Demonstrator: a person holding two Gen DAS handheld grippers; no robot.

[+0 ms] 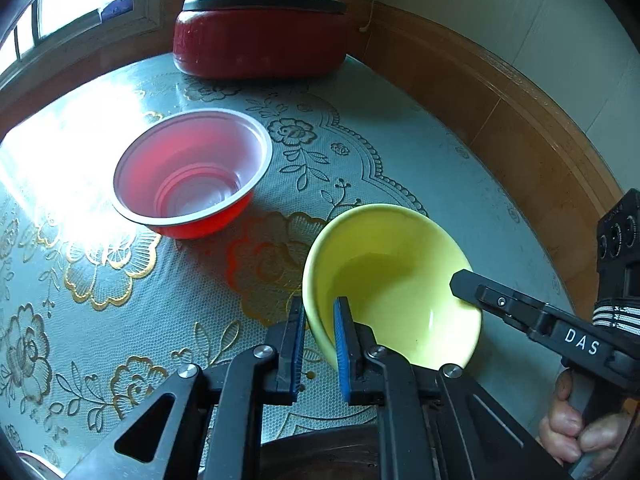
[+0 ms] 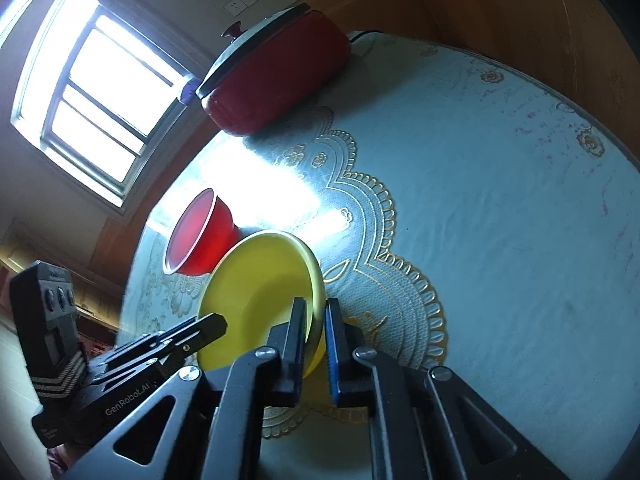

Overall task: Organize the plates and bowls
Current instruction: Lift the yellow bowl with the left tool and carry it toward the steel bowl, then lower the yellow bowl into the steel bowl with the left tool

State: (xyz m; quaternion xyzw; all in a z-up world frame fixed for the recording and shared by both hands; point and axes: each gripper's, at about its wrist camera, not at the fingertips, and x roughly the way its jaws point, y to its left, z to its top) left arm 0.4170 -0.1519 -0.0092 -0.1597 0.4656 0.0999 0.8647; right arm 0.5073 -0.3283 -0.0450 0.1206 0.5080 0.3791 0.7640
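Observation:
A yellow bowl is tilted above the table, held by its rim from two sides. My left gripper is shut on its near left rim, blue pads on either side of the wall. My right gripper comes in from the right and clamps the opposite rim. In the right wrist view the yellow bowl stands almost on edge, with the right gripper shut on its rim and the left gripper reaching it from the left. A red bowl with a white rim sits upright on the cloth behind; the red bowl is empty.
A large red pot with a grey lid stands at the back of the round table, which has a lace-patterned cloth. A wood-panelled wall curves close behind the table's right edge. A person's hand holds the right gripper's handle. A bright window is at the left.

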